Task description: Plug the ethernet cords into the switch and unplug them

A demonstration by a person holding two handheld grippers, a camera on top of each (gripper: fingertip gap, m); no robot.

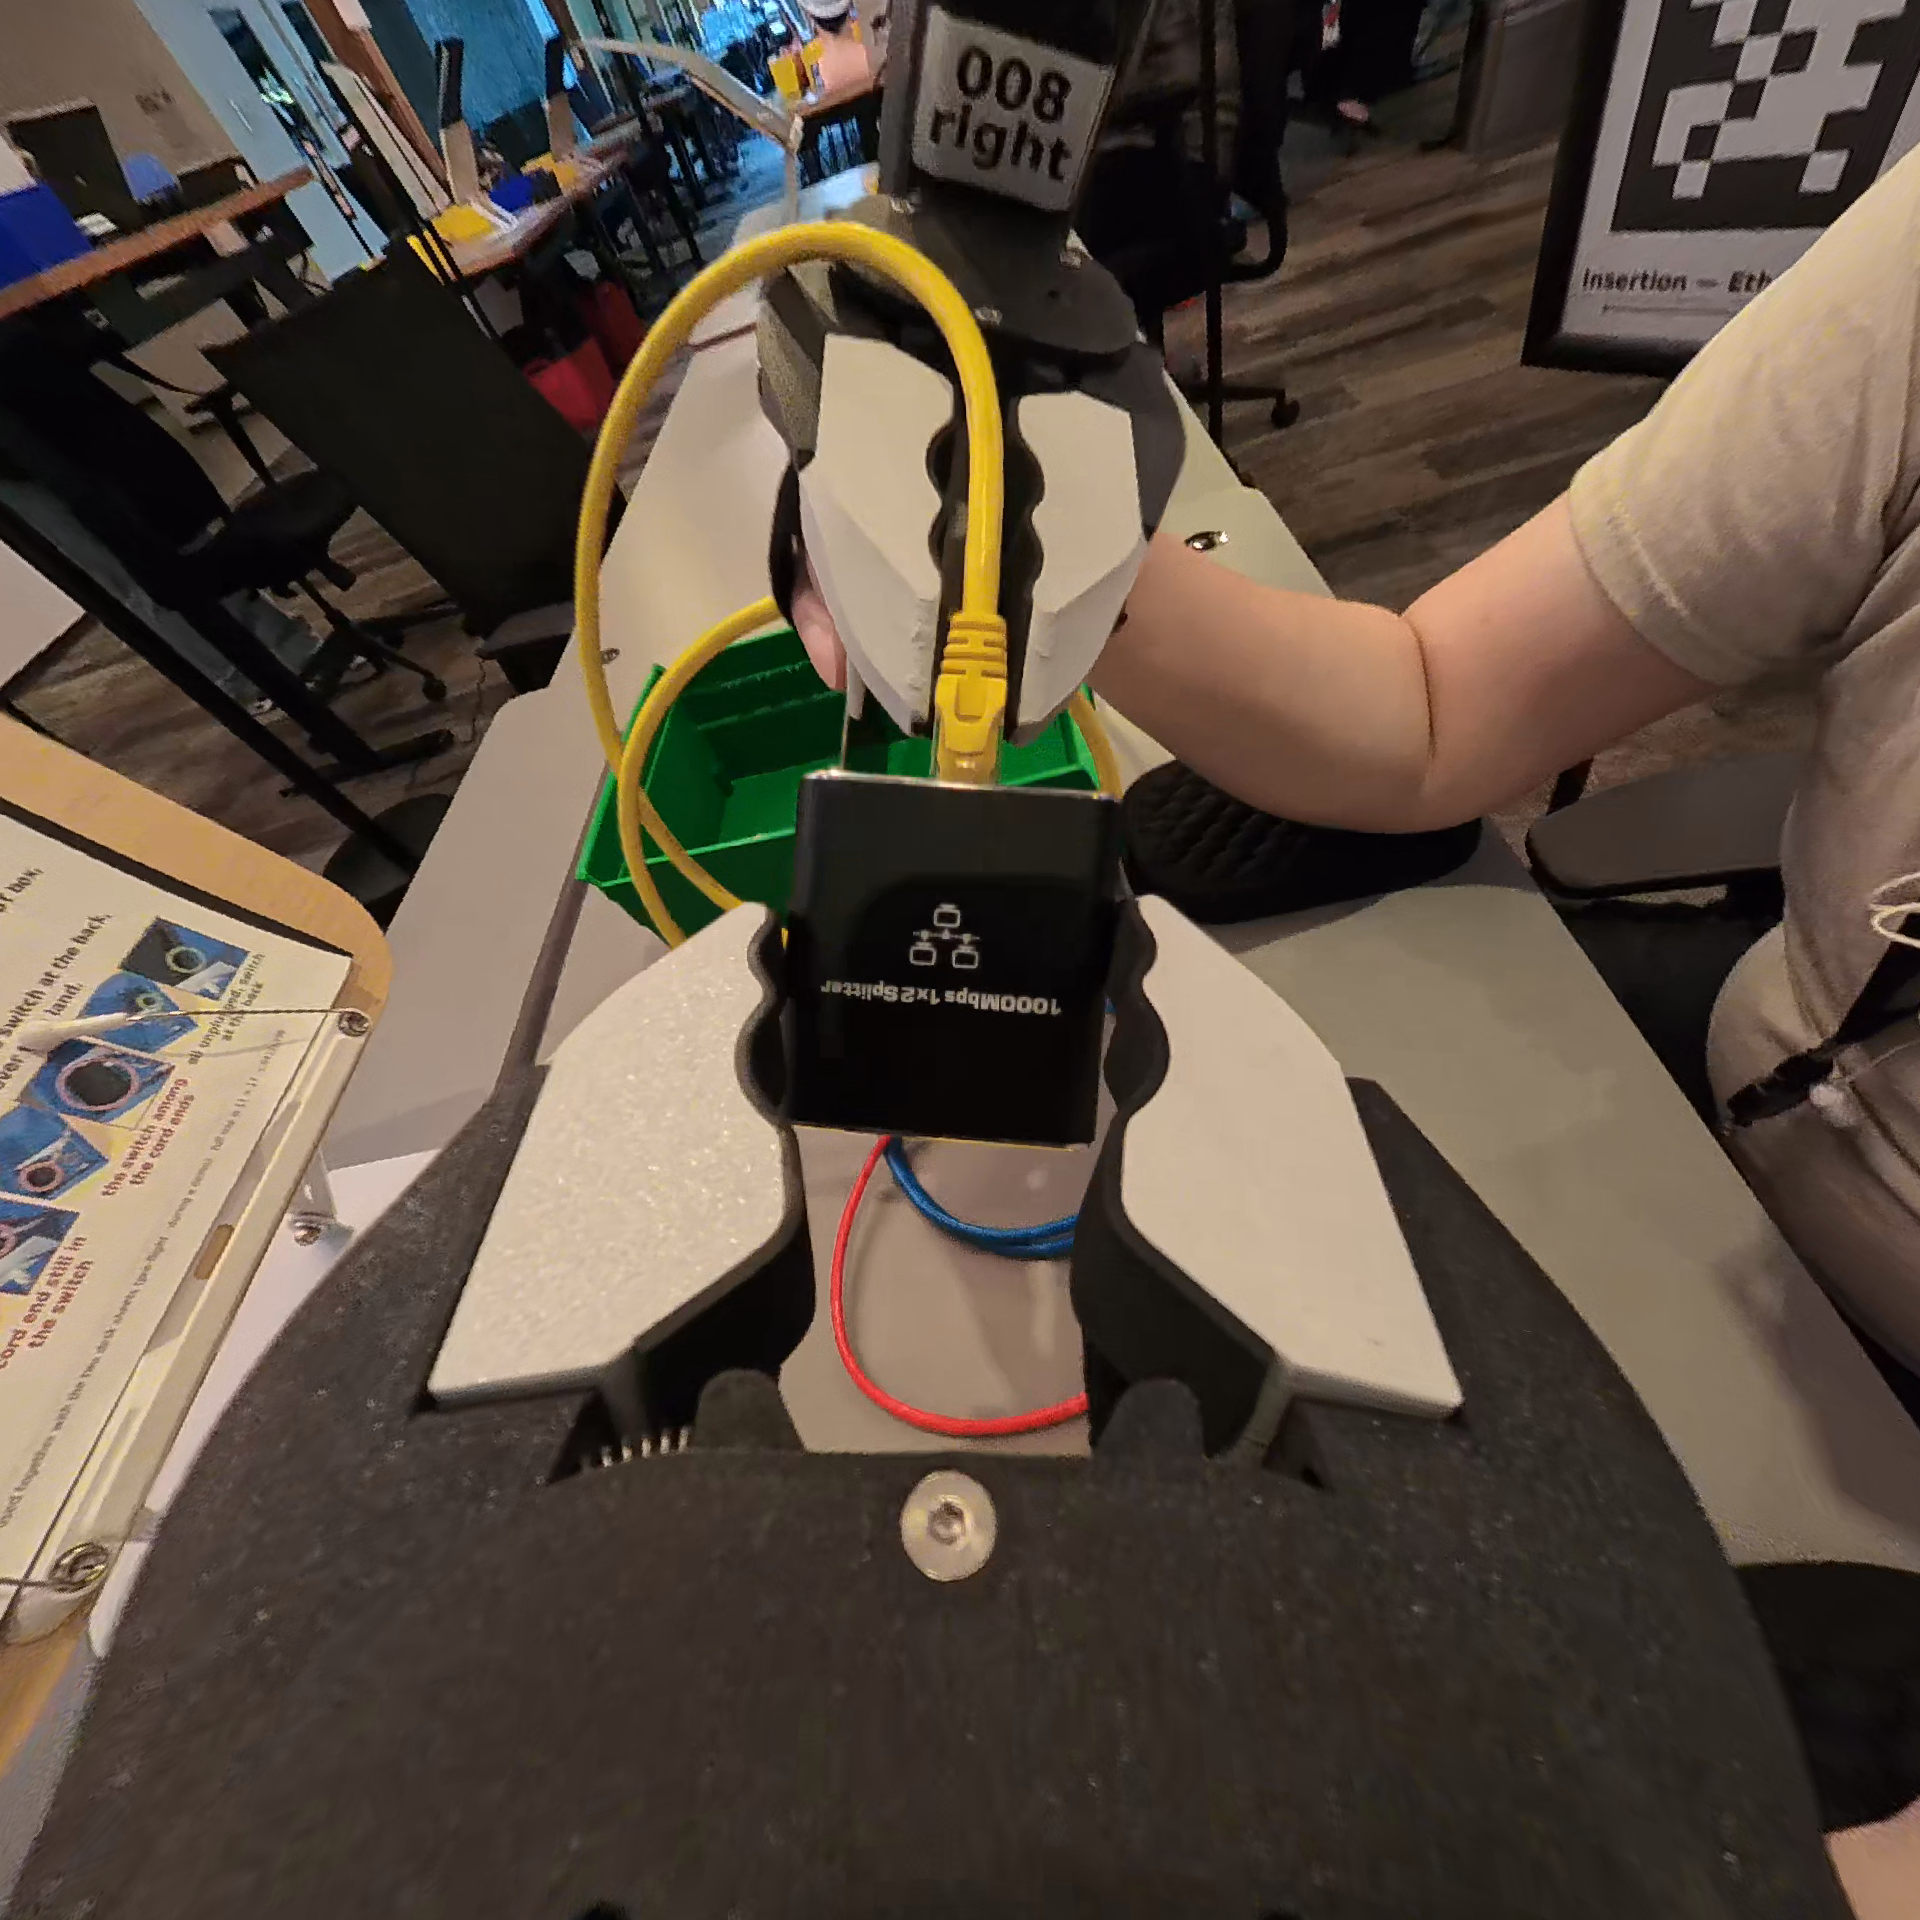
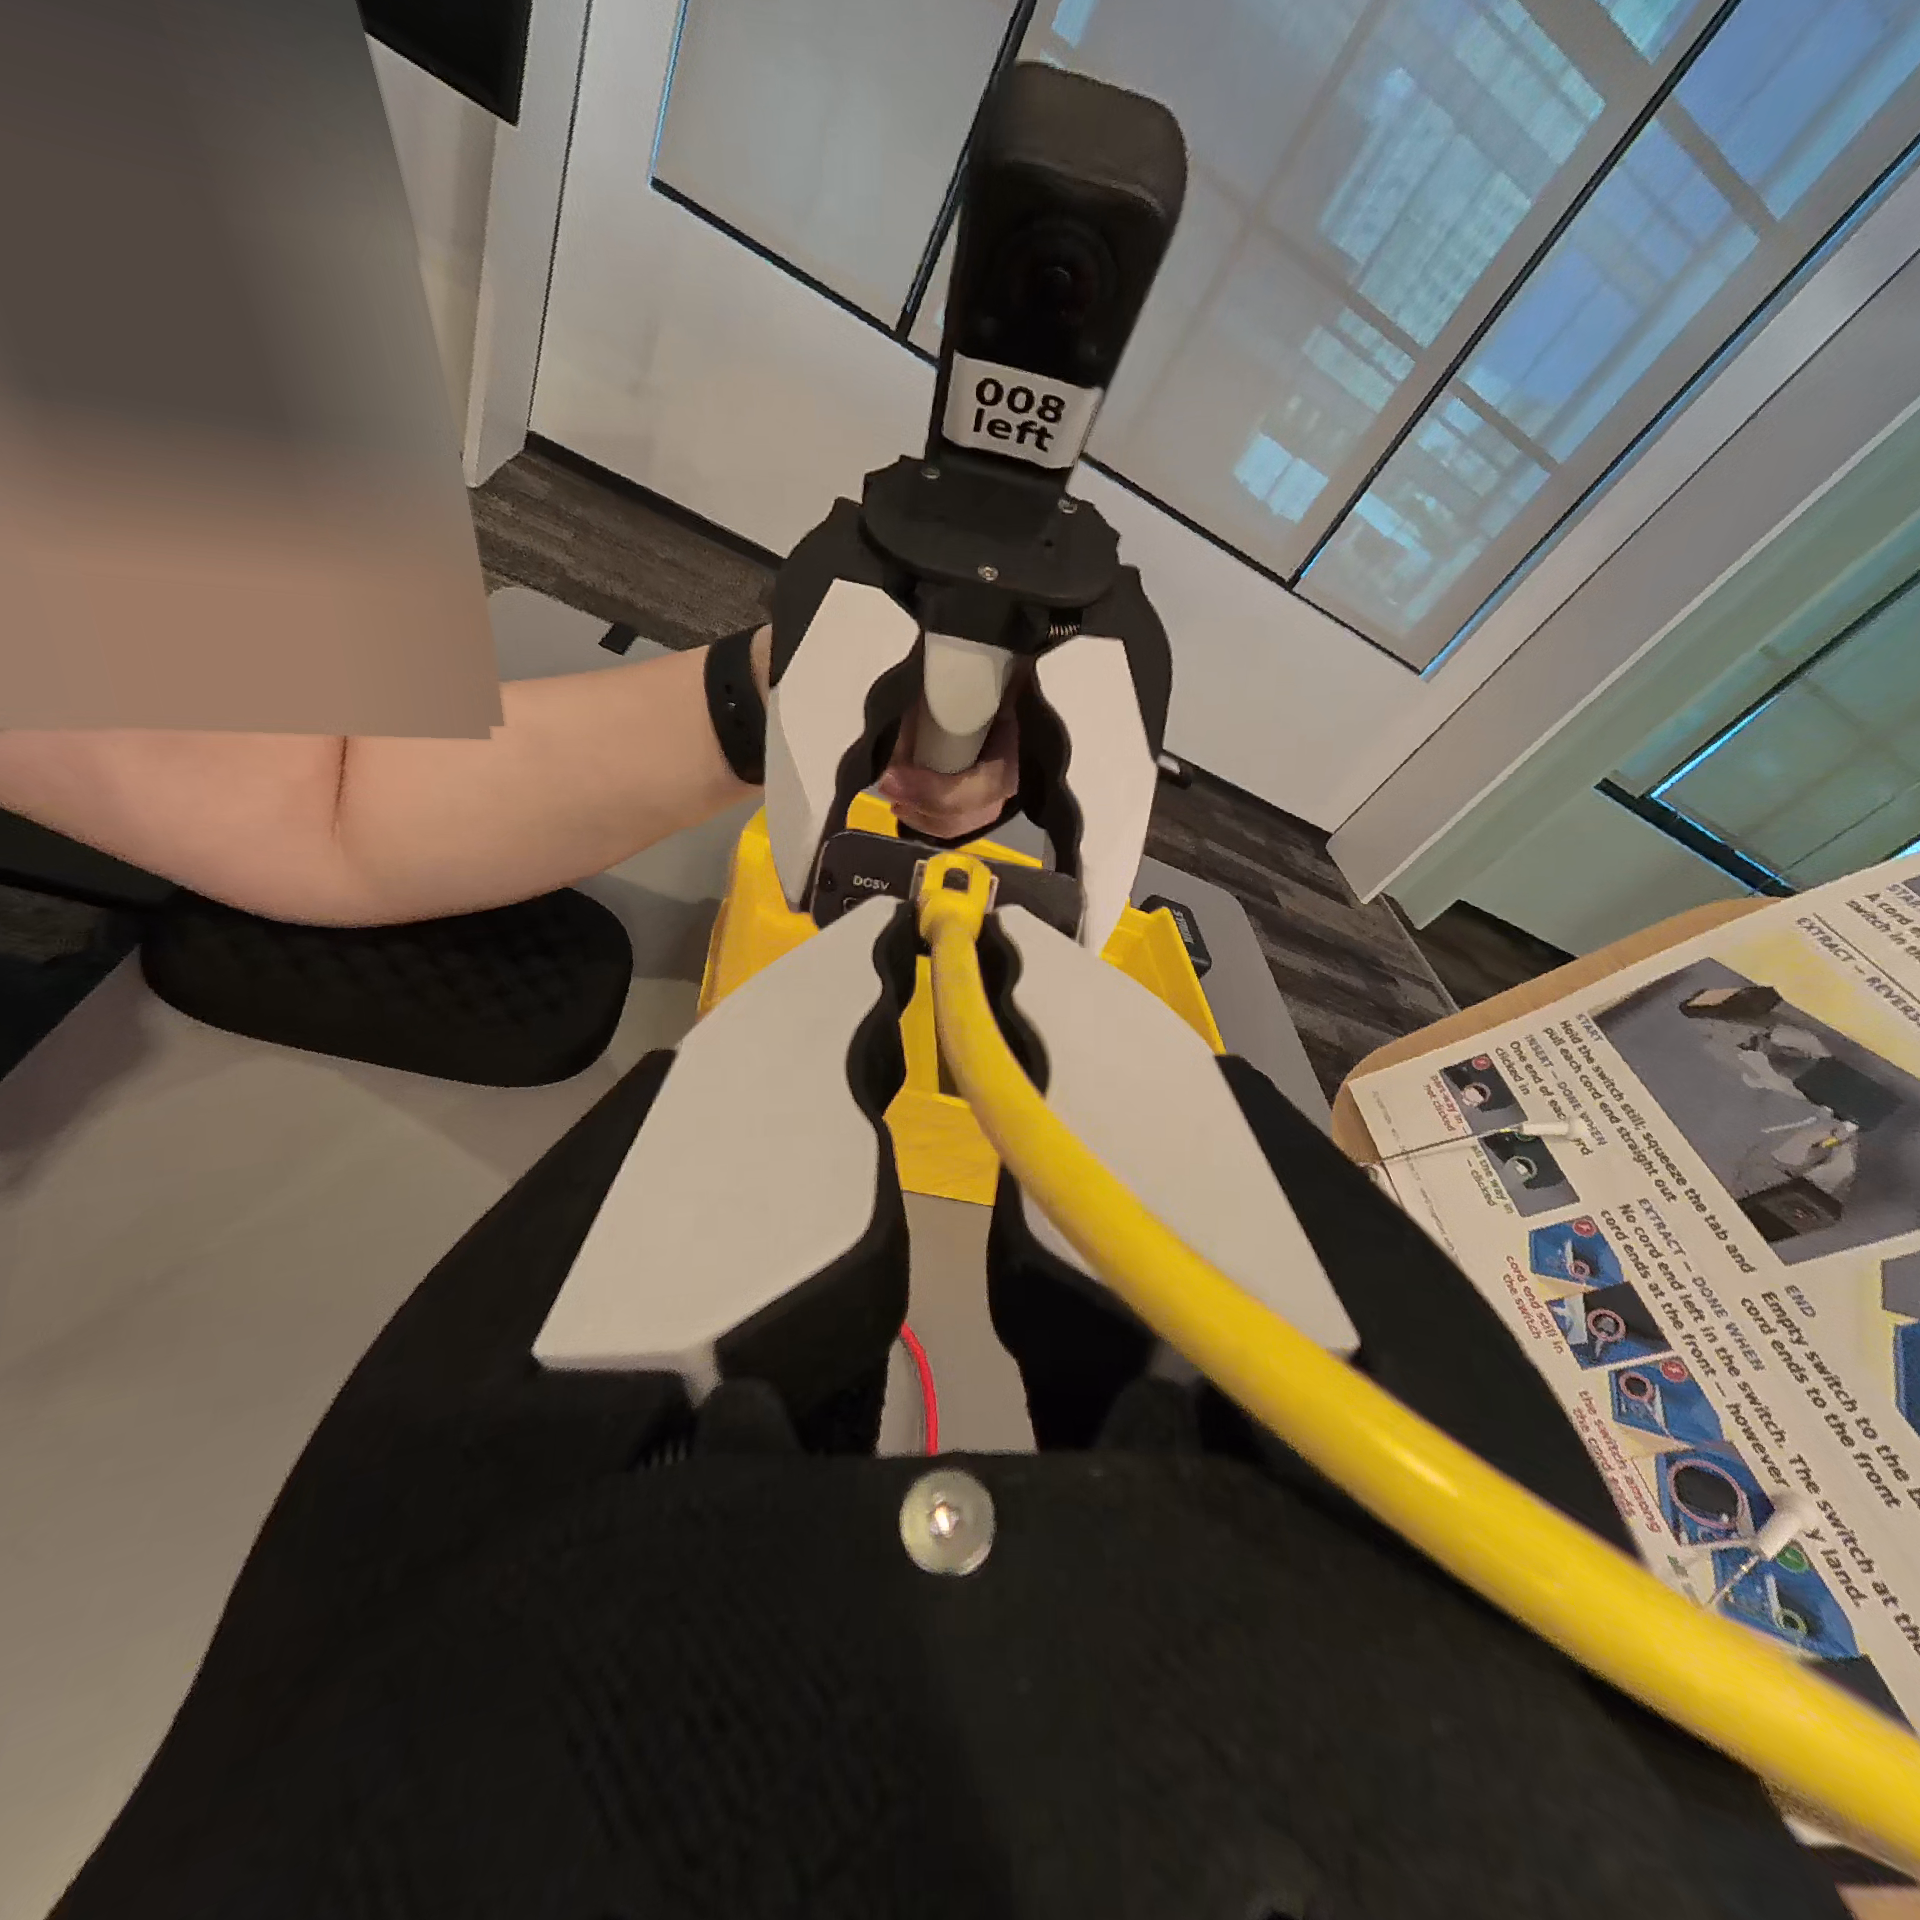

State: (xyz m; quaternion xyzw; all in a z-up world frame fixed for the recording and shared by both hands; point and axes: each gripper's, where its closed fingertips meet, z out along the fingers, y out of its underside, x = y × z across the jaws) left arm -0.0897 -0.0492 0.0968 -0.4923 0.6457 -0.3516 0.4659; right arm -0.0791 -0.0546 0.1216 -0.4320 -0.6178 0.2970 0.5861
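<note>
My left gripper is shut on the black switch, holding it above the table. My right gripper comes from the far side and is shut on the yellow cord's plug, which sits in the switch's far port. The yellow cord loops up and back behind it. In the right wrist view my right gripper grips the yellow cord at its plug, against the switch's port face, with the left gripper clamped on the switch. A red cord and a blue cord lie on the table below.
A green bin stands beyond the switch; a yellow bin shows below it in the right wrist view. An instruction sheet on a board lies to one side, also in the right wrist view. A person's forearm rests on a black pad.
</note>
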